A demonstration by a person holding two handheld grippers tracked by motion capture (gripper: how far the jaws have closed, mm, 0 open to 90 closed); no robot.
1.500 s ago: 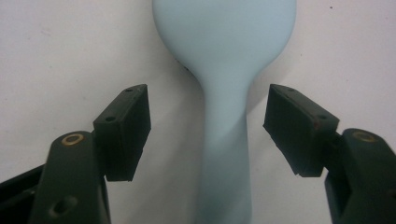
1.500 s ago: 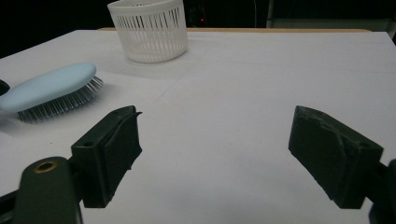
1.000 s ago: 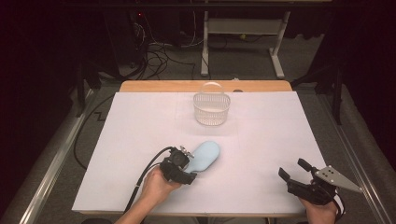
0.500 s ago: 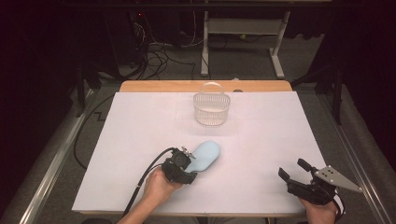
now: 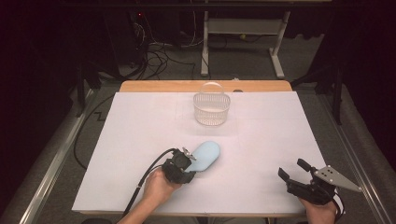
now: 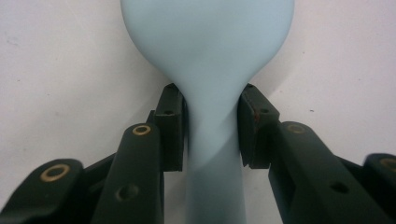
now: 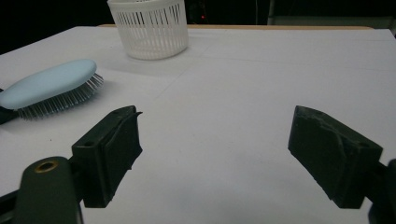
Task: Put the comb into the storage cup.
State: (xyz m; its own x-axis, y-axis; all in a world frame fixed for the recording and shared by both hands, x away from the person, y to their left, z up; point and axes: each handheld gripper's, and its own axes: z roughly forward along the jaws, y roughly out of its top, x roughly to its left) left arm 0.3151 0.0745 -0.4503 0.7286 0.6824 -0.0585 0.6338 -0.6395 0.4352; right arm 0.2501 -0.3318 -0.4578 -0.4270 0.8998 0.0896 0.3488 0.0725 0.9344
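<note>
A pale blue hairbrush (image 5: 205, 156) lies bristles down on the white table top (image 5: 140, 126), near its front middle. My left gripper (image 5: 184, 163) sits at the brush's near end. In the left gripper view its jaws have just been closing and both pads press the narrow handle (image 6: 212, 140) of the brush (image 6: 208, 42). My right gripper (image 5: 292, 172) rests at the front right corner, jaws wide apart with nothing between them (image 7: 212, 154). The right gripper view shows the brush (image 7: 46, 84) with its bristles off to the left.
A white slotted plastic basket (image 5: 211, 108) with a hoop handle stands at the back middle of the table (image 7: 149, 28). A wooden strip (image 5: 205, 86) runs along the far edge. Cables and table legs lie on the dark floor beyond.
None of the hands or the brush has visibly shifted on the table; the left gripper stays at the brush's handle end.
</note>
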